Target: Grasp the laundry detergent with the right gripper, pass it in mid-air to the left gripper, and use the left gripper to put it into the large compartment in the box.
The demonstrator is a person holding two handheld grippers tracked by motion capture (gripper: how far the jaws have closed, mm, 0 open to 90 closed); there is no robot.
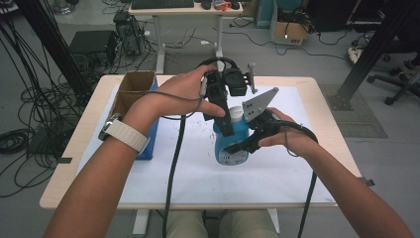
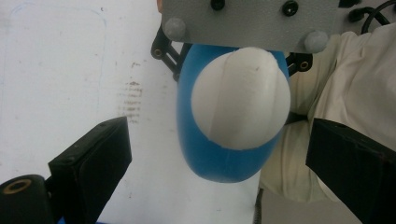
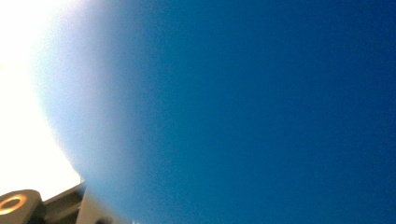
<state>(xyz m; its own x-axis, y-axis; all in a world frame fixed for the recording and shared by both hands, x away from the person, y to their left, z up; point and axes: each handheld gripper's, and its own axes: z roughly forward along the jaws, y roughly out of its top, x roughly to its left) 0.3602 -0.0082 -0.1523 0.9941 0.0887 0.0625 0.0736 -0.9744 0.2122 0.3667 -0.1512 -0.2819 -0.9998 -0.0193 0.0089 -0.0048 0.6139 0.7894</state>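
A cardboard box [image 1: 132, 88] stands at the table's [image 1: 317, 148] left edge, well apart from the work. The left gripper [image 1: 224, 106] hangs over the bottle [image 1: 229, 144], jaws spread wide either side of the white cap [image 2: 240, 98] and touching nothing. The bottle stands upright near the middle of the white mat [image 1: 198, 168]. The right gripper [image 1: 247, 141] is pressed against its blue body from the right; whether it is clamped on it I cannot tell, though the bottle looks steadied. The bottle is probably smooth, slightly yielding plastic, heavy if full, so it could slip or dent under a hard squeeze. The cap looks stiff and rounded; grip it low, across its widest part.
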